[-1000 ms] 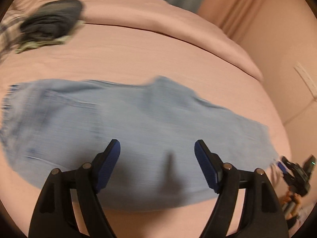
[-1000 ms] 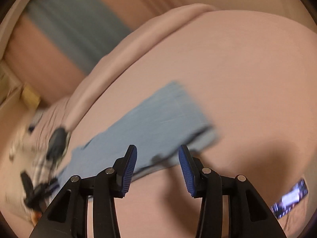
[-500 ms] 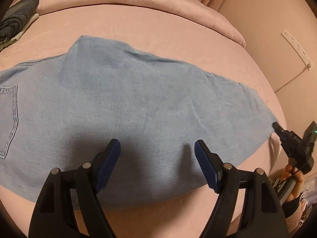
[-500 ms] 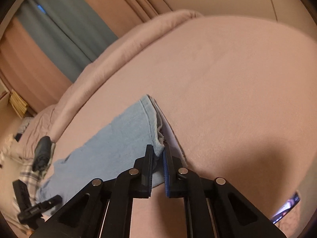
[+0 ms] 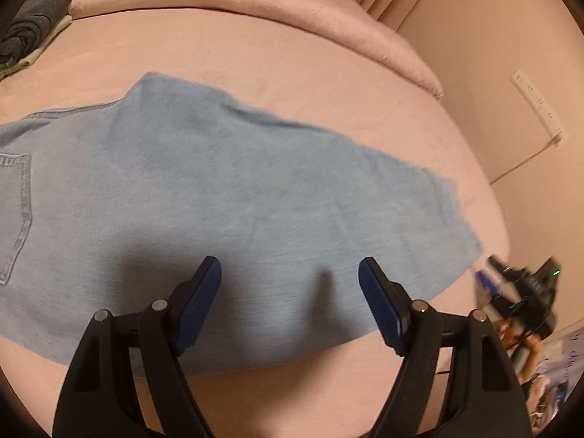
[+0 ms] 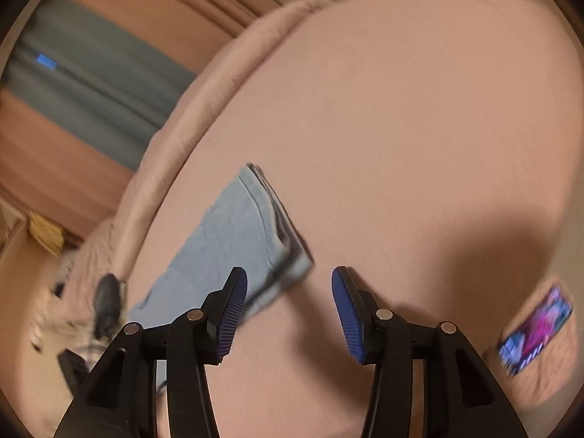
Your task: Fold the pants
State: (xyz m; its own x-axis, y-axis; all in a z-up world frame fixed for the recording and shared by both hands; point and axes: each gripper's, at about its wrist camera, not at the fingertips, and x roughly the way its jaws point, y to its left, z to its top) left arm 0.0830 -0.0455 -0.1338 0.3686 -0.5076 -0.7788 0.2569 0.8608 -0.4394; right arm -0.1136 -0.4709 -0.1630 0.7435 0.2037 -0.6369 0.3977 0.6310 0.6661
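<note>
Light blue jeans (image 5: 204, 197) lie flat across the pink bed, legs stacked, back pocket at the left, hems at the right. My left gripper (image 5: 290, 288) is open and empty, hovering over the near edge of the legs. In the right wrist view the hem end of the jeans (image 6: 241, 233) lies on the bed just left of my right gripper (image 6: 289, 299), which is open and empty beside the hem corner. The right gripper also shows blurred at the right edge of the left wrist view (image 5: 511, 284).
Dark folded clothes (image 5: 33, 25) sit at the bed's far left. A pink duvet roll (image 5: 255, 11) runs along the back. A wall with a power strip (image 5: 536, 106) stands to the right. A bright phone screen (image 6: 536, 328) lies beside the bed.
My right gripper was shut on the hem half a second ago; now it has opened, let the hem drop and drawn back. The left gripper stayed open above the legs.
</note>
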